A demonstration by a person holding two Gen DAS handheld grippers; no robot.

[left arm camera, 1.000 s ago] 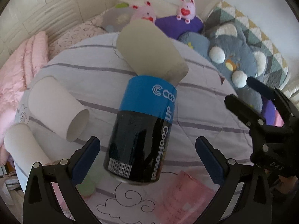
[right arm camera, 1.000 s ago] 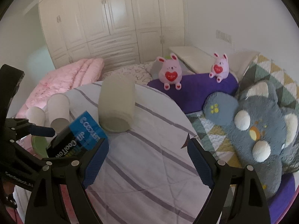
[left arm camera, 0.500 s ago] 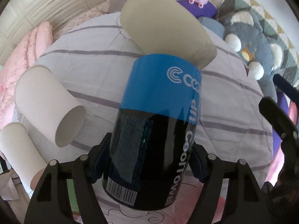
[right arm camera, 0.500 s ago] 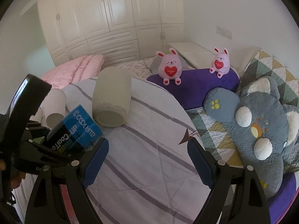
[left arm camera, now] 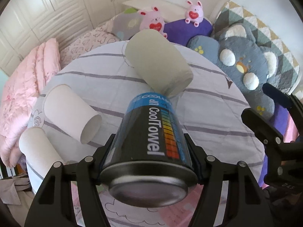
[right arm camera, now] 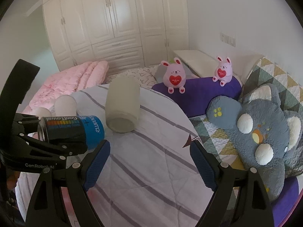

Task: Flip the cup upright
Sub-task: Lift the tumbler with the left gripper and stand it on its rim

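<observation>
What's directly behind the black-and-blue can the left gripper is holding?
Behind the black-and-blue cylindrical can, a grey-beige cup lies on its side on the striped bedspread, open mouth toward the can. The can covers part of the mouth's lower rim, so contact between them cannot be judged.

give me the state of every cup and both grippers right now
black-and-blue cup: held off the bed, near horizontal
grey cup: lying on its side
white cup: lying on its side
second white cup: lying on its side
left gripper: shut on the black-and-blue cup
right gripper: open, empty
</observation>
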